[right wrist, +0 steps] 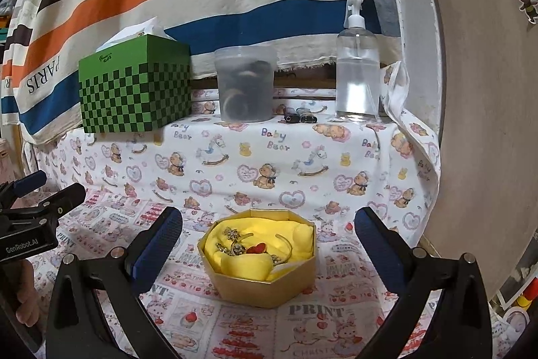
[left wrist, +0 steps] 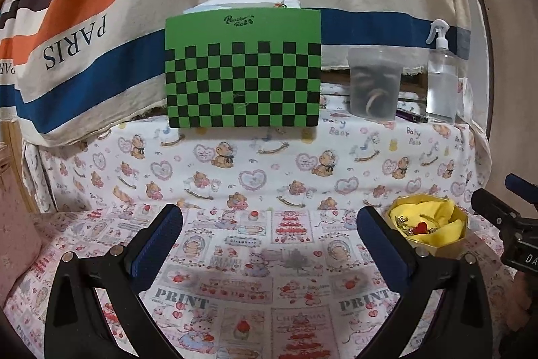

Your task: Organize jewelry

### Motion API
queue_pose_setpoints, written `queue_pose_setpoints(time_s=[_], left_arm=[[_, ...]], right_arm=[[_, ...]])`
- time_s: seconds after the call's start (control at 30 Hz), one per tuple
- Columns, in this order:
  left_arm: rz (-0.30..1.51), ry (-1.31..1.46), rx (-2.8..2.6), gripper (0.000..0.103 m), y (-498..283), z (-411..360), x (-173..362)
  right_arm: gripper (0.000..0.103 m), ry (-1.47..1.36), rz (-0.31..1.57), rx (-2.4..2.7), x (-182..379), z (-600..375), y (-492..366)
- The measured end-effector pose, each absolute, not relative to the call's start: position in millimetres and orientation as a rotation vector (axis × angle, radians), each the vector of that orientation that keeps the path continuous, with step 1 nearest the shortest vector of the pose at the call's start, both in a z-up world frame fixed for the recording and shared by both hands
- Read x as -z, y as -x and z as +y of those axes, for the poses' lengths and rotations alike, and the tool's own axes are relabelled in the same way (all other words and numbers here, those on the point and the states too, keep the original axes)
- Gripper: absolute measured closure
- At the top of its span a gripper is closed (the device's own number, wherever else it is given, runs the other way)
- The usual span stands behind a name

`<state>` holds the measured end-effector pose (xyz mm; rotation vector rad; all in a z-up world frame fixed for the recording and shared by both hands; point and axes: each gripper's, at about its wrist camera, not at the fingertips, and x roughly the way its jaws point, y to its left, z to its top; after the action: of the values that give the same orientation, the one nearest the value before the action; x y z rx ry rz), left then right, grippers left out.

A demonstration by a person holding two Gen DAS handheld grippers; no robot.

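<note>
A gold octagonal box (right wrist: pixel 269 286) lined with yellow cloth sits on the printed tablecloth, centred between the fingers of my right gripper (right wrist: pixel 269 224), which is open and holds nothing. Inside lie several jewelry pieces: a red heart charm (right wrist: pixel 258 248), gold rings and a thin bangle (right wrist: pixel 285 244). In the left wrist view the same box (left wrist: pixel 450 246) lies to the right of my left gripper (left wrist: pixel 269 219), whose jaws stand wide apart over bare cloth. The right gripper's body (left wrist: pixel 511 224) shows at that view's right edge.
On the raised shelf at the back stand a green checkered tissue box (right wrist: pixel 134 90), a clear plastic tub (right wrist: pixel 247 86) with dark rings inside, a spray bottle (right wrist: pixel 358 63) and small dark items (right wrist: pixel 299 116). A striped PARIS cloth hangs behind. A wooden panel (right wrist: pixel 487 123) rises on the right.
</note>
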<state>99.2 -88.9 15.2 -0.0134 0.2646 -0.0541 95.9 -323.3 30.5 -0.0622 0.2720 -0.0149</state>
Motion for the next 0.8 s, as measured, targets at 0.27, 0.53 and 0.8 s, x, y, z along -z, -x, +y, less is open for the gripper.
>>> queue_pose_setpoints(time_s=[0.27,0.53,0.8], left_arm=[[0.262,0.006,0.029,0.000,-99.6,-89.7,-15.4],[0.263,-0.002,0.038,0.000,-100.5,-91.5,-14.2],[0.253,-0.001,0.001,0.000,-98.4,-91.1,-15.0]], right_arm=[[0.000,0.065,0.274,0.009,-30.4,-323.3,-95.9],[0.000,0.065,0.274,0.010,-30.2,-323.4,-96.1],[0.000,0.065,0.274,0.011,-30.1,-323.3,-96.3]])
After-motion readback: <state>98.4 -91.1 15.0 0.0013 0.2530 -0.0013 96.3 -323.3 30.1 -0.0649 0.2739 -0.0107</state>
